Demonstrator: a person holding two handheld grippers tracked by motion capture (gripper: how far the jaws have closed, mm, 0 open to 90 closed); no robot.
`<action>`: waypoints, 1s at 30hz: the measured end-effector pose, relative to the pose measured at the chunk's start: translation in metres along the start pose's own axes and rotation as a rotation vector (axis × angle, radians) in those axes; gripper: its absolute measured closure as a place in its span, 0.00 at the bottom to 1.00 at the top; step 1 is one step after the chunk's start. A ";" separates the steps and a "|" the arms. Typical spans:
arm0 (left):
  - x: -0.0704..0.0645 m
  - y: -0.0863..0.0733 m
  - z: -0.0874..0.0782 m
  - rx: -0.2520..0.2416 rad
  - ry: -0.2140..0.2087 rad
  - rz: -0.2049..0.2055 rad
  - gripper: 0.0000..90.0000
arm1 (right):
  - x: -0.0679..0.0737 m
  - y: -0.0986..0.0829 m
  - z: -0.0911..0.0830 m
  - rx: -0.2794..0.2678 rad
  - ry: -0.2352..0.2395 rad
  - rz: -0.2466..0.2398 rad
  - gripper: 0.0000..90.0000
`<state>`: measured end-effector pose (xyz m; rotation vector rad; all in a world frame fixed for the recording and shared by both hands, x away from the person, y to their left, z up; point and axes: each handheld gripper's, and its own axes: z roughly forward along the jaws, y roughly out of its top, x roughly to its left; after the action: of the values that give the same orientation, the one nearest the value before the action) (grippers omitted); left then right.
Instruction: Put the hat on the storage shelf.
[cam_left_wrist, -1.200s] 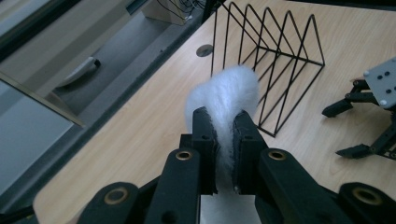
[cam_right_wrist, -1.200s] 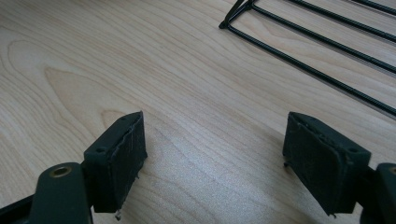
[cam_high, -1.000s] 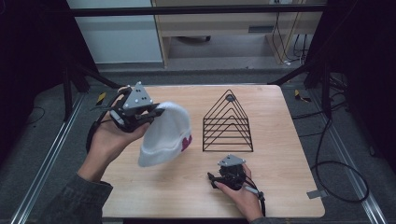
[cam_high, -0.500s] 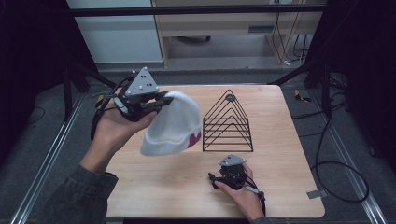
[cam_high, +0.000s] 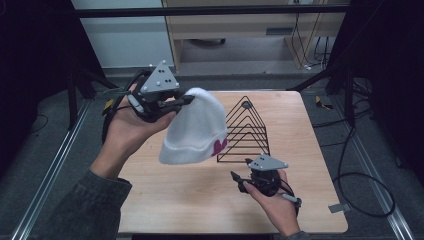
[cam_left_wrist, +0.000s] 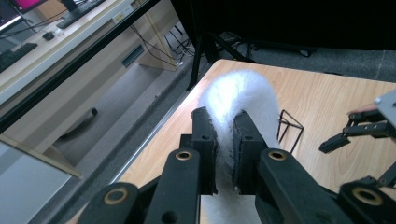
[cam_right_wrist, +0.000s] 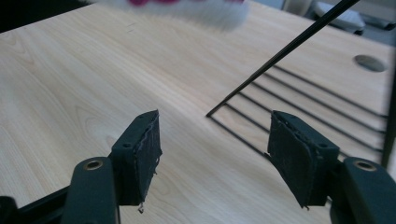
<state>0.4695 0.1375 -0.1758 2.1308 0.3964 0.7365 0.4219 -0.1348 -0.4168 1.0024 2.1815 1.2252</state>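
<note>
Clamping the crown of a white knit beanie (cam_high: 196, 129) between its jaws, the left gripper (cam_high: 181, 100) holds the hat aloft above the left half of the wooden table (cam_high: 200, 200), its cuff hanging down with a pink mark on it too blurred to read. Near the front edge, the right gripper (cam_high: 239, 179) rests low with its jaws spread wide and empty, just in front of a black wire pyramid rack (cam_high: 247, 131) standing right of centre.

Wire rack (cam_high: 246, 131) is blocking table centre-right; my hat (cam_high: 196, 127) is hanging just left of it. Bare wood is lying open left & front of rack.
</note>
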 end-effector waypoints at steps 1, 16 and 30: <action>-0.001 0.006 0.002 -0.002 -0.005 0.017 0.91 | -0.002 0.009 -0.011 -0.022 -0.022 -0.041 0.46; -0.005 0.027 0.015 -0.041 -0.031 0.032 0.91 | -0.016 0.054 -0.044 -0.094 0.004 -0.095 0.37; -0.011 0.044 0.021 -0.080 -0.070 0.048 0.91 | -0.047 0.097 -0.052 -0.170 0.036 -0.063 0.45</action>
<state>0.4756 0.0921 -0.1552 2.0904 0.2747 0.6917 0.4537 -0.1657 -0.3054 0.8424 2.0785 1.3824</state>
